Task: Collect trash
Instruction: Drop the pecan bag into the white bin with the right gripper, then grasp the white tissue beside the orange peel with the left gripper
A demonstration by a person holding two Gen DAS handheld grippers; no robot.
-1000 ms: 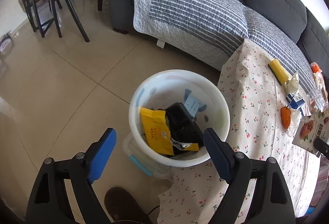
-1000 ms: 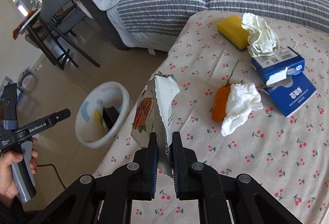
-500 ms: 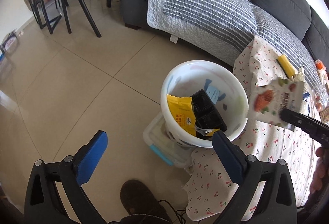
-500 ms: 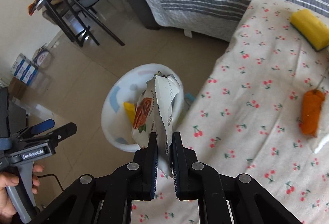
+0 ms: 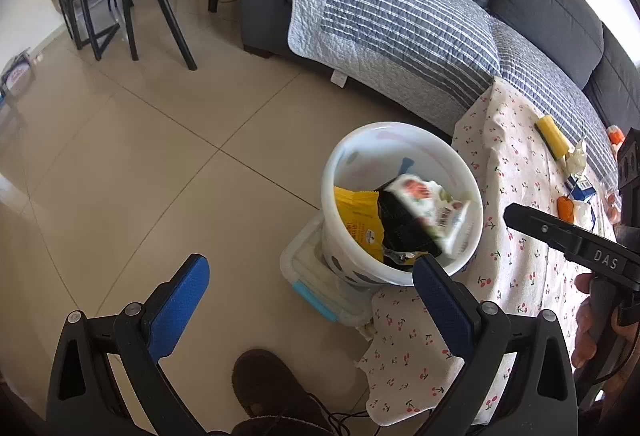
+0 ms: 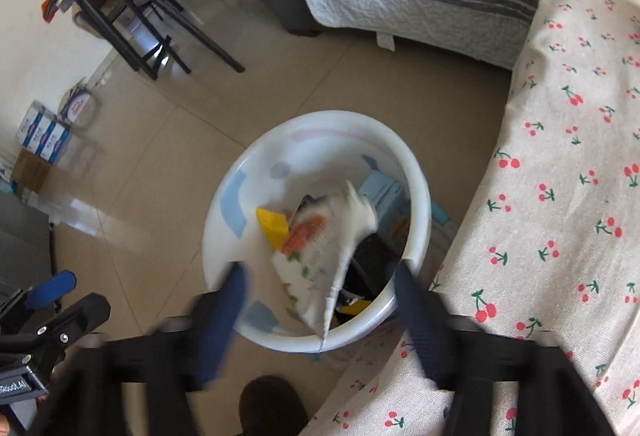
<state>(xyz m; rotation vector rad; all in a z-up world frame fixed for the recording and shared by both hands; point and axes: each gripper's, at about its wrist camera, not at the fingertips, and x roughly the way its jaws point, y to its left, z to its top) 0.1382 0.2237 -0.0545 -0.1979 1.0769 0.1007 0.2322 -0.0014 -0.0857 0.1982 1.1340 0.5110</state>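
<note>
The white bin [image 6: 316,224] stood on the floor just beside the cloth-covered surface [image 6: 560,196], and the snack wrapper [image 6: 320,256] was dropping into it among other trash. The right gripper [image 6: 320,300] had just been opening, fingers clear of the wrapper; releasing directly above the bin was sound. The left gripper [image 5: 308,300] hung wide open, empty.

"DAS" on right gripper [image 5: 520,214] body, partial "Robot.AI" on left gripper [image 6: 60,296] body
</note>
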